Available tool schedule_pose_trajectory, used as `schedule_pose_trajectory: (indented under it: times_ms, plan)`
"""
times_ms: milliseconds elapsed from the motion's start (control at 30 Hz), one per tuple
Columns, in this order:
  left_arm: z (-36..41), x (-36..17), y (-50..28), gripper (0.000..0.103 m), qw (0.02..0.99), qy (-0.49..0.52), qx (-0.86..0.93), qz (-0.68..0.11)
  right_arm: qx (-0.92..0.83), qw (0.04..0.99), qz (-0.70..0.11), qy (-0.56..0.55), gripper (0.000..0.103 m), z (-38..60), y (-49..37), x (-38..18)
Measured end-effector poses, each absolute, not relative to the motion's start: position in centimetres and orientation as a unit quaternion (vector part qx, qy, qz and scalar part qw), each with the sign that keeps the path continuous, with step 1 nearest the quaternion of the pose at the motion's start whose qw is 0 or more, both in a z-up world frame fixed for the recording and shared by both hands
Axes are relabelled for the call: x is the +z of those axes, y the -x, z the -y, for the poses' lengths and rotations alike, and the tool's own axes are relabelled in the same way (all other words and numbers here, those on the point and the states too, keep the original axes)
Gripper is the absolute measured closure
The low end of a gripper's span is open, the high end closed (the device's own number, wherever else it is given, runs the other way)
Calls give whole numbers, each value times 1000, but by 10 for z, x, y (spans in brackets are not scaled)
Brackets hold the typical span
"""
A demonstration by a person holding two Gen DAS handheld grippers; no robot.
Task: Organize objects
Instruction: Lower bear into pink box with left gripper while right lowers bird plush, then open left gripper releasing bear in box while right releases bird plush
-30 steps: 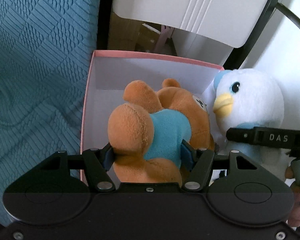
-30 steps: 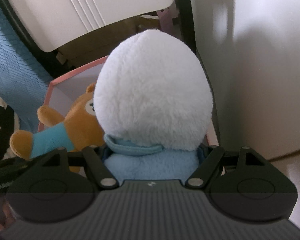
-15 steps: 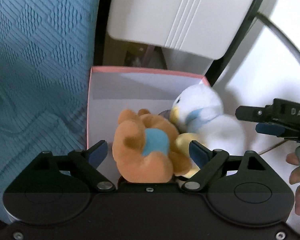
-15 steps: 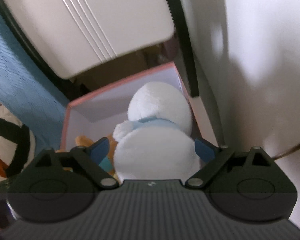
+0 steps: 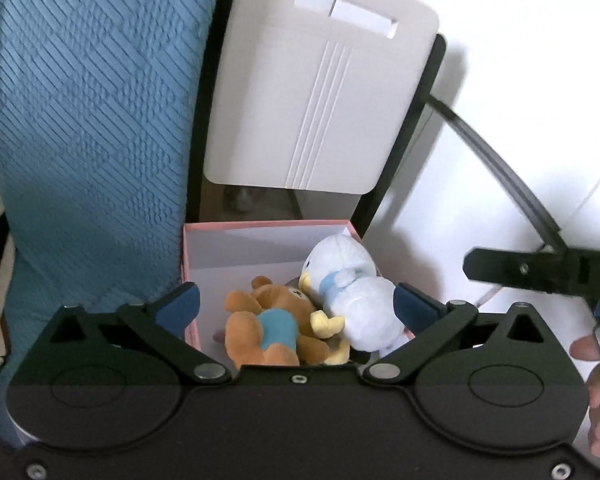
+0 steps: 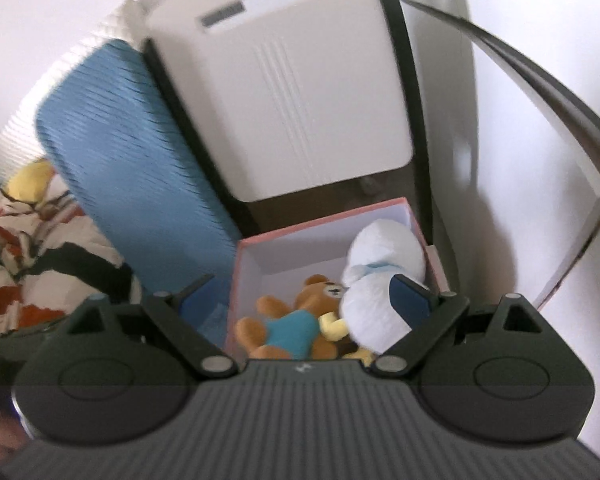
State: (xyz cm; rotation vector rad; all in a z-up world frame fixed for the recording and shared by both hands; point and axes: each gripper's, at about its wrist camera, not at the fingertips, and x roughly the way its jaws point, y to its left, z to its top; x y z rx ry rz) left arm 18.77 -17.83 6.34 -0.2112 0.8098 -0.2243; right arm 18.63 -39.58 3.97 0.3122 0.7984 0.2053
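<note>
A brown teddy bear in a blue shirt (image 5: 266, 330) lies in a pink box (image 5: 260, 225) with a white inside. A white and pale blue penguin plush (image 5: 352, 292) lies beside it on the right, its beak against the bear's head. My left gripper (image 5: 296, 304) is open and empty, raised above the box. My right gripper (image 6: 304, 294) is open and empty too, above the same box (image 6: 320, 220); the bear (image 6: 296, 328) and the penguin (image 6: 380, 276) show below it. The right gripper's side also shows at the right edge of the left wrist view (image 5: 540, 270).
A blue textured cushion (image 5: 88, 120) stands left of the box. A white plastic panel in a black frame (image 5: 320, 92) rises behind it. A white wall (image 5: 520, 60) is on the right. A striped orange, black and white cloth (image 6: 28, 264) lies far left.
Both grippers opened and let go of the bear and the penguin, which now lie in the box. Both grippers then rose and drew back from the box.
</note>
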Motion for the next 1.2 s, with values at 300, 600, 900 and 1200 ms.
schedule_pose_trajectory:
  times_ms: [300,600,900,1200]
  plan:
    - [150,91,-128,0,915,99,-126,-370,92,921,-351,-139,10,365,-108,67]
    - [129,95,-71,0,917,101,-153,-354,64,925,-347,-145,10,346,-48,56]
    - [119,78,-46,0,911,134,-169,-352,44,925,-341,-163,10,340,-18,39]
    - [107,75,-37,0,917,123,-149,-348,66,925,-338,-162,10,323,-11,18]
